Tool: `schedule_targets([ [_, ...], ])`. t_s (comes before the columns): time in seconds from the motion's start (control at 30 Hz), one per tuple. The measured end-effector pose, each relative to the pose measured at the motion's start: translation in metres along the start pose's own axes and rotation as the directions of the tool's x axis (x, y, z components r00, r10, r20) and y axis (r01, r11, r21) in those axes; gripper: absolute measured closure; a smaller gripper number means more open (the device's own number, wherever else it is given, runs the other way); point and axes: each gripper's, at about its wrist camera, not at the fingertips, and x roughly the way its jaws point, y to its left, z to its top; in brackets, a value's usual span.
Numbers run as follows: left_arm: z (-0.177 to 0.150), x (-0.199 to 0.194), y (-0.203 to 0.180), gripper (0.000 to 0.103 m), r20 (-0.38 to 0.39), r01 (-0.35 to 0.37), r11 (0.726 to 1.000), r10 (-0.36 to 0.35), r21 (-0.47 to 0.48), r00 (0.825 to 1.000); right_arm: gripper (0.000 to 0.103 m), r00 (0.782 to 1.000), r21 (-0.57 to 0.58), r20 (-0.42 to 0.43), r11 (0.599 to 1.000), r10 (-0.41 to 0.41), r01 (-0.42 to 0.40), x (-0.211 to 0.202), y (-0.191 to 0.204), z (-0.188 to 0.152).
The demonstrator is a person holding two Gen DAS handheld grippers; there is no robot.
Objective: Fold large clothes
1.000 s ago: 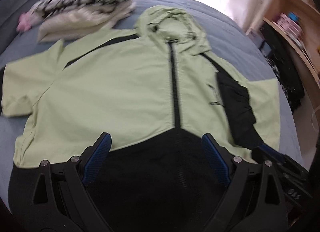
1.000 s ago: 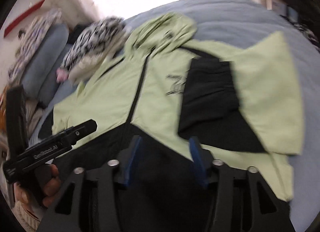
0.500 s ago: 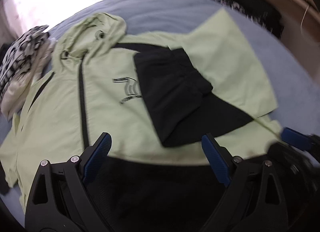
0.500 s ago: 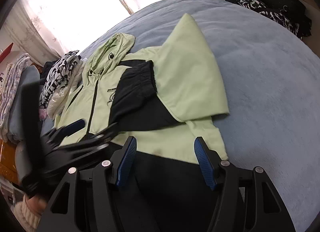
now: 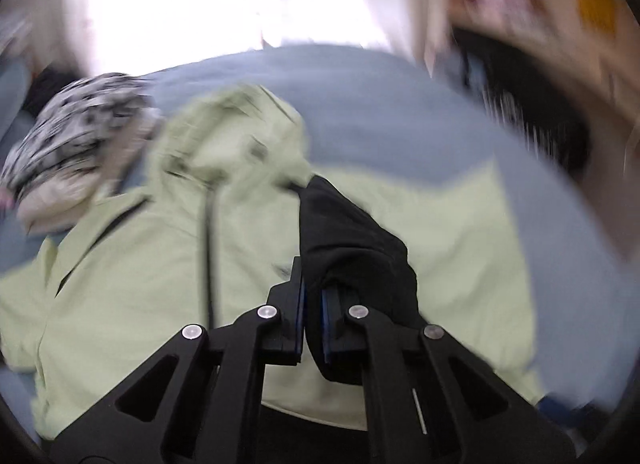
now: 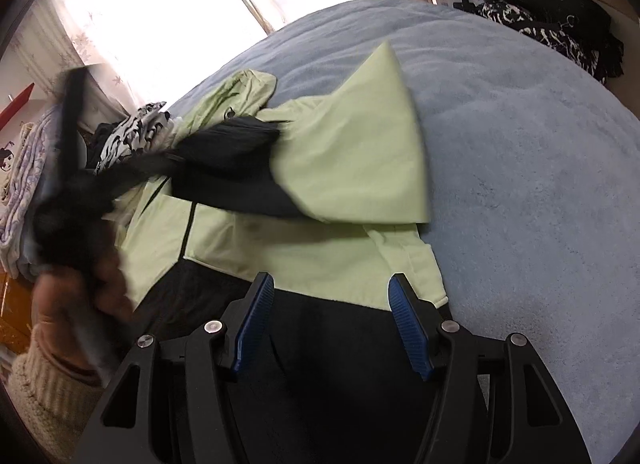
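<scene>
The bed (image 6: 520, 151), covered in a grey-blue blanket, fills most of both views and carries everything else. On it lies the jacket (image 5: 132, 284), pale green with a black lower panel, spread front-up with its zip running down the middle and its hood (image 5: 236, 131) toward the window. One sleeve (image 6: 360, 143) is folded back across the chest; its black cuff end (image 5: 352, 248) is lifted off the green cloth. Beside the hood, on the far left, sits a pile of black-and-white patterned clothes (image 5: 76, 123), apart from the jacket's shoulder or just touching it; the blur hides which.

Your left gripper (image 5: 313, 316) has just been closing, and its blue pads now stand together, clamped on the black cuff end of the sleeve, which drapes over the right-hand finger. In the right wrist view the same gripper is only a dark streak leading to your left hand (image 6: 80, 288) with its cream knitted cuff.

Your right gripper (image 6: 332, 324) stands partly apart, its blue pads (image 6: 256, 324) clear of each other with only the black lower panel (image 6: 320, 364) of the jacket seen between them. It hovers at the hem near the jacket's right corner; whether the fingertips touch the cloth you cannot tell from this view.
</scene>
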Motion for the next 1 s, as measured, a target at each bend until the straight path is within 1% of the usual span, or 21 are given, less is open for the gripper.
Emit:
schedule_targets([
  [0.03,0.001,-0.010,0.023,0.099,0.021,0.000,0.997,0.001,-0.081,1.000,0.042,1.000,0.001,0.004,1.000,-0.001,0.001,-0.001,0.000,0.000],
  [0.07,-0.005,-0.018,0.056,0.099,0.021,-0.007,0.981,0.012,-0.192,1.000,0.042,1.000,0.003,0.005,1.000,0.000,0.000,-0.002,-0.001,0.000],
  [0.1,-0.012,-0.018,0.079,0.099,-0.002,-0.022,0.965,0.022,-0.261,1.000,0.042,1.000,0.005,0.001,1.000,0.004,-0.004,-0.002,-0.001,-0.001],
  [0.13,-0.021,-0.016,0.100,0.097,-0.043,-0.047,0.945,0.035,-0.323,0.998,0.042,1.000,0.008,-0.007,1.000,0.011,-0.011,-0.001,0.000,-0.002],
  [0.17,-0.038,-0.008,0.128,0.090,-0.112,-0.049,0.921,0.006,-0.386,0.994,0.042,1.000,0.007,-0.015,1.000,0.016,-0.016,0.001,0.001,-0.003],
  [0.2,-0.049,-0.002,0.141,0.083,-0.161,-0.045,0.912,-0.023,-0.407,0.987,0.042,1.000,0.005,-0.025,1.000,0.020,-0.020,0.004,0.003,-0.004],
  [0.23,-0.062,0.003,0.155,0.072,-0.213,-0.057,0.902,-0.040,-0.428,0.976,0.042,0.999,0.001,-0.035,1.000,0.023,-0.023,0.007,0.006,-0.005],
  [0.27,-0.079,0.006,0.171,0.067,-0.257,-0.084,0.885,-0.041,-0.458,0.966,0.042,0.999,-0.004,-0.043,1.000,0.027,-0.028,0.009,0.009,-0.006],
  [0.3,-0.088,0.005,0.179,0.066,-0.269,-0.094,0.875,-0.042,-0.474,0.962,0.042,0.998,-0.010,-0.048,0.999,0.030,-0.030,0.011,0.013,-0.007],
  [0.37,-0.099,0.001,0.192,0.059,-0.265,-0.076,0.866,-0.067,-0.494,0.962,0.042,0.998,-0.033,-0.054,0.999,0.032,-0.034,0.012,0.022,-0.010],
  [0.43,-0.099,-0.003,0.197,0.053,-0.258,-0.057,0.868,-0.083,-0.492,0.963,0.042,0.998,-0.055,-0.058,0.998,0.033,-0.036,0.013,0.032,-0.012],
  [0.53,-0.088,-0.001,0.206,0.042,-0.244,-0.012,0.882,-0.117,-0.471,0.963,0.042,0.998,-0.078,-0.056,0.997,0.022,-0.027,0.011,0.042,-0.011],
  [0.57,-0.084,0.001,0.208,0.037,-0.249,0.000,0.886,-0.131,-0.464,0.960,0.042,0.998,-0.081,-0.058,0.996,0.020,-0.024,0.011,0.044,-0.008],
  [0.6,-0.082,0.005,0.208,0.036,-0.258,0.001,0.887,-0.136,-0.461,0.957,0.042,0.998,-0.080,-0.061,0.996,0.020,-0.024,0.013,0.043,-0.002],
  [0.67,-0.075,0.014,0.215,0.036,-0.292,-0.022,0.892,-0.125,-0.451,0.948,0.036,0.998,-0.077,-0.069,0.997,0.011,-0.017,0.016,0.040,0.013],
  [0.7,-0.075,0.018,0.219,0.036,-0.302,-0.031,0.896,-0.116,-0.442,0.946,0.034,0.998,-0.075,-0.068,0.997,0.006,-0.011,0.017,0.038,0.021],
  [0.77,-0.070,0.025,0.227,0.036,-0.320,-0.053,0.911,-0.089,-0.409,0.943,0.026,0.999,-0.071,-0.052,0.997,-0.013,0.009,0.021,0.033,0.043],
  [0.8,-0.067,0.027,0.231,0.036,-0.320,-0.058,0.918,-0.077,-0.392,0.944,0.024,0.999,-0.066,-0.047,0.998,-0.018,0.014,0.025,0.029,0.053],
  [0.9,-0.061,0.034,0.238,0.036,-0.318,-0.063,0.939,-0.051,-0.338,0.947,0.022,0.999,-0.039,-0.036,0.999,-0.022,0.021,0.046,0.018,0.093],
  [0.93,-0.059,0.040,0.239,0.036,-0.330,-0.065,0.944,-0.049,-0.325,0.943,0.022,0.999,-0.030,-0.045,0.999,-0.028,0.026,0.057,0.015,0.105],
  [1.0,-0.055,0.054,0.243,0.036,-0.356,-0.069,0.943,-0.055,-0.326,0.933,0.022,0.997,-0.006,-0.070,0.999,-0.037,0.036,0.082,0.010,0.128],
])
